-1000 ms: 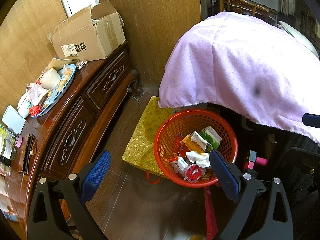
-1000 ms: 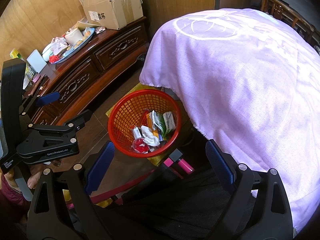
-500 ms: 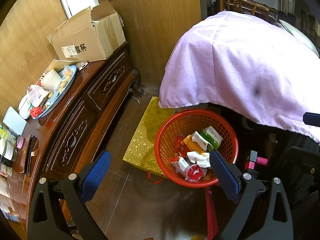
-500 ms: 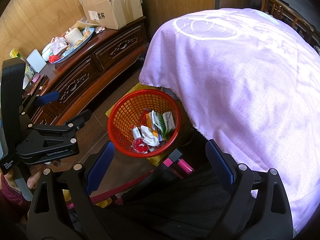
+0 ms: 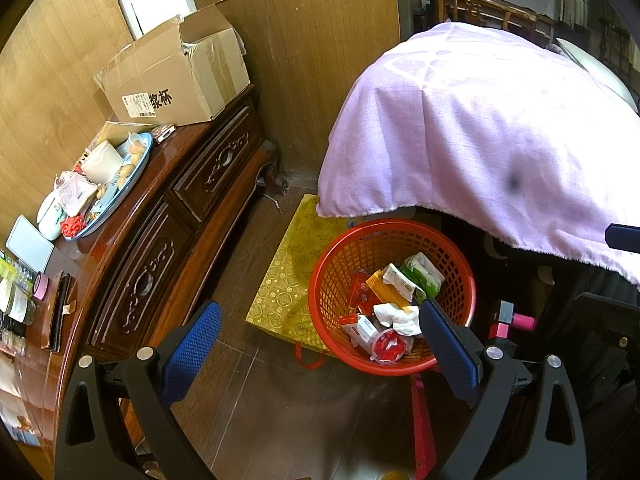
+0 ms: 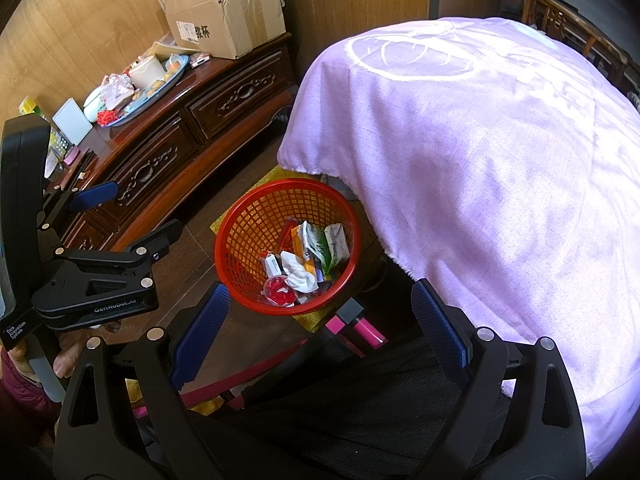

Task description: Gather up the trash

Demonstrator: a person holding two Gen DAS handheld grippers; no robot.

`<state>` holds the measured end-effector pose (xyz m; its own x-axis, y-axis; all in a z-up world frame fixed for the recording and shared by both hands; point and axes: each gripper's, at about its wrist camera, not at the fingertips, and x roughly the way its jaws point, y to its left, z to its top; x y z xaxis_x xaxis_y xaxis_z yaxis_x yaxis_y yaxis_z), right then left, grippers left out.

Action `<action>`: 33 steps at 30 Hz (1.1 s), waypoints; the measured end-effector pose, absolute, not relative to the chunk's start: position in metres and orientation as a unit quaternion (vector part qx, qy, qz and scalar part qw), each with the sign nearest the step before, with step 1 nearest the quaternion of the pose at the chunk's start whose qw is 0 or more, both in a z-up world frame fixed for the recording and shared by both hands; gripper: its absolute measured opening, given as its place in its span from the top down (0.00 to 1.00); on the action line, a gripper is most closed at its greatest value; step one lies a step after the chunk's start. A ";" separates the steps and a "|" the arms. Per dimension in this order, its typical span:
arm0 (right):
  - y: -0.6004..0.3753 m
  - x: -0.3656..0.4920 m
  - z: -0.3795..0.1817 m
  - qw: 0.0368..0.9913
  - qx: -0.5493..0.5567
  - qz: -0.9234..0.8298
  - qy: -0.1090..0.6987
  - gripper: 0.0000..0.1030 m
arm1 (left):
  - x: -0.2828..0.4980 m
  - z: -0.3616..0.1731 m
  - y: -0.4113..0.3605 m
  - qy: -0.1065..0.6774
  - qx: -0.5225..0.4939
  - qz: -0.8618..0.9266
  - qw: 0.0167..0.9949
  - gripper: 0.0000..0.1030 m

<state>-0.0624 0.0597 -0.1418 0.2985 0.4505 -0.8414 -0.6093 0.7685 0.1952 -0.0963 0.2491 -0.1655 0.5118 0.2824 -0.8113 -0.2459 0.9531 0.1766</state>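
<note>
Both views are taken from above, angled down at the floor. The red basket (image 5: pixel 392 296) (image 6: pixel 286 248) is shared: at 4 o'clock in the left wrist view, near centre in the right. The left gripper (image 6: pixel 120 216) is seen at 9 o'clock in the right view.

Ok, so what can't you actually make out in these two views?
- Under the purple blanket, both views: cloth hides whatever it covers.
- Bottom of the red basket: top trash covers anything beneath.
- Cardboard box label print: too small.
- Left gripper, right view: far fingertip hidden behind its body.

Trash (image 5: pixel 390 316) in basket (image 5: pixel 332 280), between sideboard (image 5: pixel 168 240) and blanket (image 5: pixel 480 140)
</note>
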 end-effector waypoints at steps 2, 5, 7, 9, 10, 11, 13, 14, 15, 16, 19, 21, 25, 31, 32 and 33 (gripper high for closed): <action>0.060 -0.063 -0.142 0.802 -0.081 0.330 0.491 0.13 | -0.096 -0.166 0.249 0.470 0.020 0.152 0.869 0.06; 0.060 -0.063 -0.142 0.802 -0.081 0.330 0.491 0.13 | -0.096 -0.166 0.249 0.470 0.020 0.152 0.869 0.06; 0.060 -0.063 -0.142 0.802 -0.081 0.330 0.491 0.13 | -0.096 -0.166 0.249 0.470 0.019 0.152 0.869 0.06; 0.060 -0.063 -0.142 0.802 -0.081 0.330 0.491 0.13 | -0.096 -0.166 0.249 0.470 0.018 0.152 0.869 0.06; 0.060 -0.062 -0.142 0.802 -0.081 0.330 0.491 0.13 | -0.095 -0.166 0.249 0.471 0.018 0.152 0.869 0.06; 0.060 -0.062 -0.142 0.802 -0.081 0.330 0.492 0.13 | -0.095 -0.166 0.249 0.471 0.017 0.150 0.869 0.06; 0.060 -0.063 -0.142 0.802 -0.081 0.330 0.492 0.13 | -0.094 -0.167 0.249 0.473 0.014 0.148 0.869 0.06; 0.060 -0.063 -0.142 0.802 -0.081 0.330 0.491 0.13 | -0.094 -0.167 0.249 0.474 0.013 0.146 0.868 0.06; 0.060 -0.063 -0.142 0.802 -0.081 0.330 0.491 0.13 | -0.094 -0.167 0.249 0.474 0.012 0.144 0.868 0.06; 0.061 -0.063 -0.142 0.802 -0.081 0.330 0.492 0.13 | -0.093 -0.167 0.248 0.475 0.011 0.142 0.868 0.06; 0.059 -0.062 -0.143 0.802 -0.081 0.330 0.492 0.13 | -0.093 -0.168 0.247 0.477 0.010 0.136 0.868 0.06; 0.059 -0.062 -0.143 0.802 -0.081 0.330 0.492 0.13 | -0.092 -0.169 0.246 0.479 0.009 0.131 0.868 0.06; 0.059 -0.062 -0.143 0.802 -0.081 0.330 0.492 0.13 | -0.092 -0.170 0.244 0.480 0.008 0.123 0.869 0.06; 0.059 -0.062 -0.143 0.802 -0.082 0.330 0.492 0.13 | -0.092 -0.170 0.241 0.473 0.023 0.123 0.872 0.06; 0.060 -0.062 -0.143 0.802 -0.081 0.330 0.492 0.13 | -0.092 -0.170 0.241 0.473 0.023 0.123 0.872 0.06; 0.059 -0.062 -0.143 0.802 -0.081 0.330 0.492 0.13 | -0.092 -0.170 0.241 0.473 0.023 0.123 0.872 0.06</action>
<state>-0.0620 0.0592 -0.1433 0.2990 0.4486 -0.8423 -0.6087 0.7694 0.1937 -0.0921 0.2412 -0.1701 0.5221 0.2367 -0.8194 -0.1922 0.9687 0.1573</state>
